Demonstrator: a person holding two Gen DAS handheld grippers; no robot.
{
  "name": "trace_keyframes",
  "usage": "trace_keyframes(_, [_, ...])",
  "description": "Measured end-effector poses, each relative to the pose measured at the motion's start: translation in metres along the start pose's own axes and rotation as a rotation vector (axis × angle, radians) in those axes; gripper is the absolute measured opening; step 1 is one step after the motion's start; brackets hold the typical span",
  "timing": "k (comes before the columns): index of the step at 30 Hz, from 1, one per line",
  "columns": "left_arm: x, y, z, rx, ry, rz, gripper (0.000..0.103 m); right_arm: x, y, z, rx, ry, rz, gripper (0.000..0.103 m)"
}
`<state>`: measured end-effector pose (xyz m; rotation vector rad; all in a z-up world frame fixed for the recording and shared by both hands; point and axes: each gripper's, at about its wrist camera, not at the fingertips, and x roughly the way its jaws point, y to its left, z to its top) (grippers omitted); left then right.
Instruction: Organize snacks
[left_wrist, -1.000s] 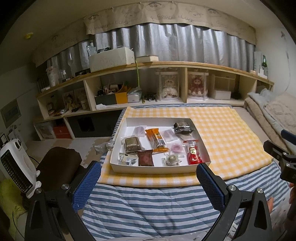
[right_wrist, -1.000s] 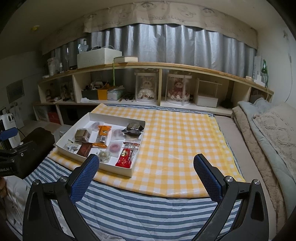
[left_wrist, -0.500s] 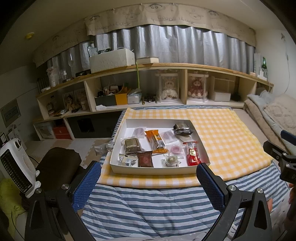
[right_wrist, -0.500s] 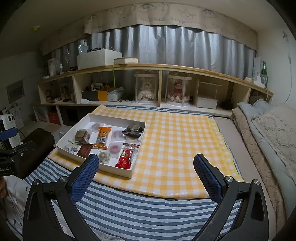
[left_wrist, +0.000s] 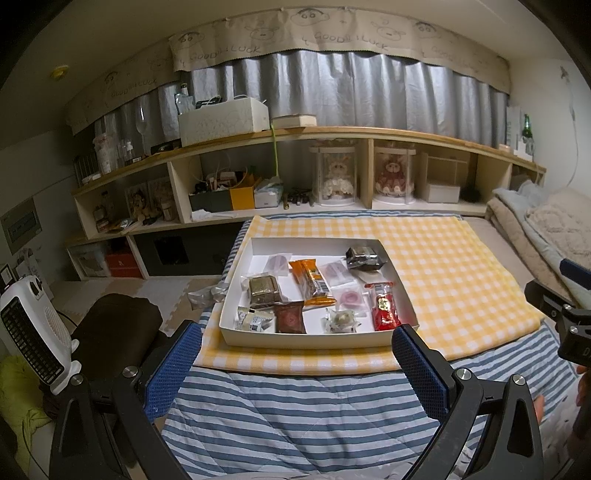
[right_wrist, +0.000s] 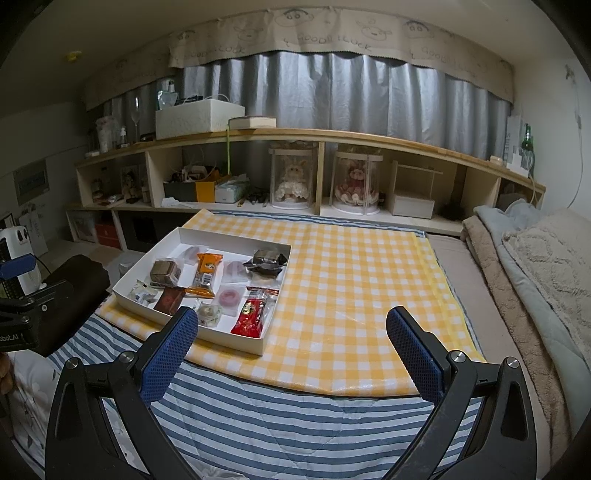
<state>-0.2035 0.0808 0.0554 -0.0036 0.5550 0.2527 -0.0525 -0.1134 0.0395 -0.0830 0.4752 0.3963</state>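
Note:
A white shallow box (left_wrist: 314, 339) sits on a yellow checked cloth (left_wrist: 443, 266) on the bed. It holds several wrapped snacks: an orange bar (left_wrist: 311, 282), a red packet (left_wrist: 385, 312), a dark brown packet (left_wrist: 290, 317), a dark foil packet (left_wrist: 364, 256). My left gripper (left_wrist: 295, 363) is open and empty, just short of the box's near wall. My right gripper (right_wrist: 288, 347) is open and empty, to the right of the box (right_wrist: 236, 338), over the cloth's near edge (right_wrist: 332, 380). The red packet (right_wrist: 251, 318) lies at the box's near right corner.
A blue striped quilt (left_wrist: 295, 417) lies under both grippers. A long wooden shelf (left_wrist: 332, 133) with doll cases and boxes runs along the back wall. A white heater (left_wrist: 33, 332) and a dark cushion (left_wrist: 114, 325) stand at the left. Folded blankets (right_wrist: 535, 266) lie at the right.
Both grippers have eased slightly forward toward the box. Both stay open and nothing in the box has moved.

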Motion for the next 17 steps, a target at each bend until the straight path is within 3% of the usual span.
trace_keyframes(17, [-0.0027, -0.0040, -0.0002, 0.007, -0.010, 0.008, 0.103, -0.0012, 0.0013, -0.0003, 0.000, -0.001, 0.000, 0.103])
